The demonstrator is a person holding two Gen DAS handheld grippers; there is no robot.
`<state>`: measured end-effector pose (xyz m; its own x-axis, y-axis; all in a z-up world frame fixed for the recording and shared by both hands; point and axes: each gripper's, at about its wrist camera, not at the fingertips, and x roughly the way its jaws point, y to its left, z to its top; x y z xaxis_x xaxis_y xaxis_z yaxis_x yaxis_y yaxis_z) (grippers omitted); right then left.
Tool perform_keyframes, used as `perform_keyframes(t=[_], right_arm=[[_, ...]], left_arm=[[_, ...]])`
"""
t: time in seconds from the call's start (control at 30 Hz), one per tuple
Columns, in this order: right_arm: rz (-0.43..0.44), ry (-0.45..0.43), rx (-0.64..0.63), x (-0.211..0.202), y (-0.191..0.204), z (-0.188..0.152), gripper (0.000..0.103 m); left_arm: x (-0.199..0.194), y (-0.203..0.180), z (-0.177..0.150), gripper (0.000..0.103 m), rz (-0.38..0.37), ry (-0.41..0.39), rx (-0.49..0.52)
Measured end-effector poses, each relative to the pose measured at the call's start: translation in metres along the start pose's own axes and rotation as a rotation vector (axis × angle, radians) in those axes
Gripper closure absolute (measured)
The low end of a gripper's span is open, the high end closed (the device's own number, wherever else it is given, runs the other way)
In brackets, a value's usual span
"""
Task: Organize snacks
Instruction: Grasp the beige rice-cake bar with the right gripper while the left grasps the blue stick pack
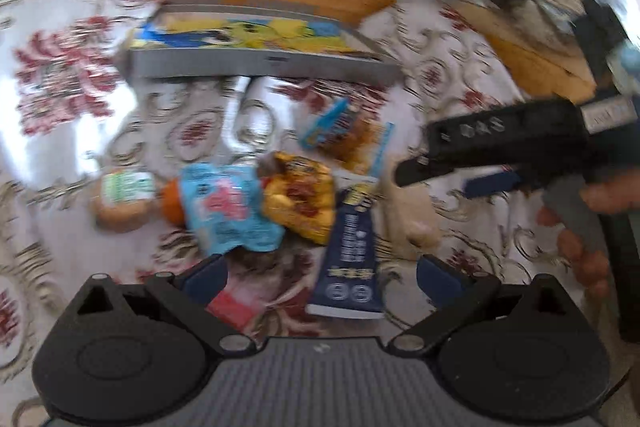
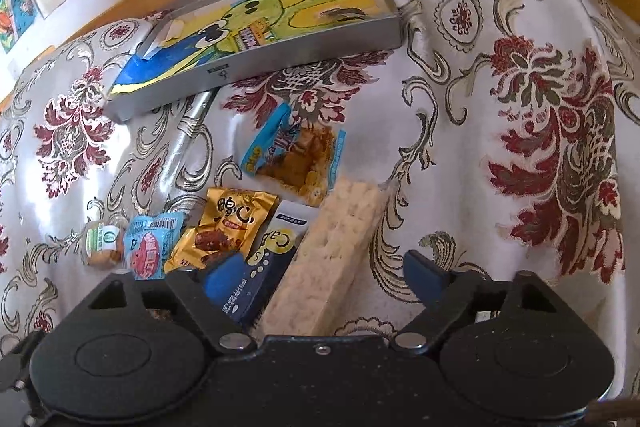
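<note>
While both tools hover above the cloth, neither holds anything: the left gripper and the right gripper each stand with jaws spread wide and empty.

Nearest the right gripper, between its fingers, lies a long pale cracker bar in clear wrap, its surface dimpled and brittle-looking. Touching its left side is a dark blue rectangular packet with smooth printed film. Next leftward come a crinkled gold foil packet, a light blue pouch and a small round bun-like snack with a green label, all in a loose row, edges overlapping or touching. Just beyond the row lies a clear-and-blue bag of brown pieces. Farther back, at the table's rear edge, sits a shallow grey tray with a rigid rim and a bright cartoon drawing on its floor; no snack is in it.

Risks, as a judgement: the packets crowd one another, so a closing jaw could catch two at once or drag a neighbour. The cracker bar may crack under a firm pinch. Glossy film may slip from the pads. The floral tablecloth, woven and rumpled, could snag or bunch under a low finger. The left view is blurred, which makes aim uncertain, and the two grippers work near each other and could collide.
</note>
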<state>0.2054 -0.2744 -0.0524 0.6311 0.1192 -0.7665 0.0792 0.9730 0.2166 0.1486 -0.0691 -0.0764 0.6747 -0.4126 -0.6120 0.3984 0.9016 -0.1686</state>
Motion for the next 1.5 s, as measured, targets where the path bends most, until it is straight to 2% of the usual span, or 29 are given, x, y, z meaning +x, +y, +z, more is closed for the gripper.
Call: perform_keyframes(t=[0.1, 0.23, 0.3, 0.43, 0.53, 0.7, 0.77, 0.87, 1.27, 1.4, 1.5], right_arm=[[-0.004, 0.014, 0.005, 0.005, -0.001, -0.001, 0.032], [-0.004, 0.020, -0.003, 0.009, 0.002, -0.001, 0.037], [-0.001, 0.022, -0.011, 0.010, 0.003, -0.002, 0.037], [-0.003, 0.031, -0.040, 0.013, 0.007, -0.003, 0.040], [-0.009, 0.032, -0.048, 0.014, 0.008, -0.003, 0.044], [-0.008, 0.041, -0.054, 0.016, 0.007, -0.003, 0.053], [-0.007, 0.042, -0.062, 0.017, 0.009, -0.003, 0.055], [-0.007, 0.044, -0.069, 0.019, 0.011, -0.003, 0.055], [-0.003, 0.047, -0.069, 0.019, 0.011, -0.004, 0.055], [-0.007, 0.052, -0.077, 0.021, 0.012, -0.005, 0.055], [-0.007, 0.056, -0.076, 0.022, 0.011, -0.005, 0.055]], left_arm=[[0.011, -0.008, 0.000, 0.001, -0.029, 0.032, 0.053], [0.021, -0.012, 0.002, 0.001, -0.050, 0.034, 0.084], [0.026, -0.009, 0.005, 0.002, -0.064, 0.032, 0.061], [0.035, 0.003, 0.008, 0.011, -0.120, 0.052, -0.010], [0.041, 0.006, 0.008, 0.018, -0.137, 0.069, -0.025], [0.044, 0.005, 0.008, 0.029, -0.135, 0.082, -0.021], [0.046, 0.005, 0.008, 0.037, -0.126, 0.091, -0.024], [0.047, 0.007, 0.008, 0.043, -0.120, 0.103, -0.034], [0.050, 0.005, 0.007, 0.046, -0.085, 0.122, -0.034], [0.050, 0.007, 0.007, 0.058, -0.062, 0.125, -0.041], [0.048, 0.008, 0.006, 0.059, -0.063, 0.120, -0.052]])
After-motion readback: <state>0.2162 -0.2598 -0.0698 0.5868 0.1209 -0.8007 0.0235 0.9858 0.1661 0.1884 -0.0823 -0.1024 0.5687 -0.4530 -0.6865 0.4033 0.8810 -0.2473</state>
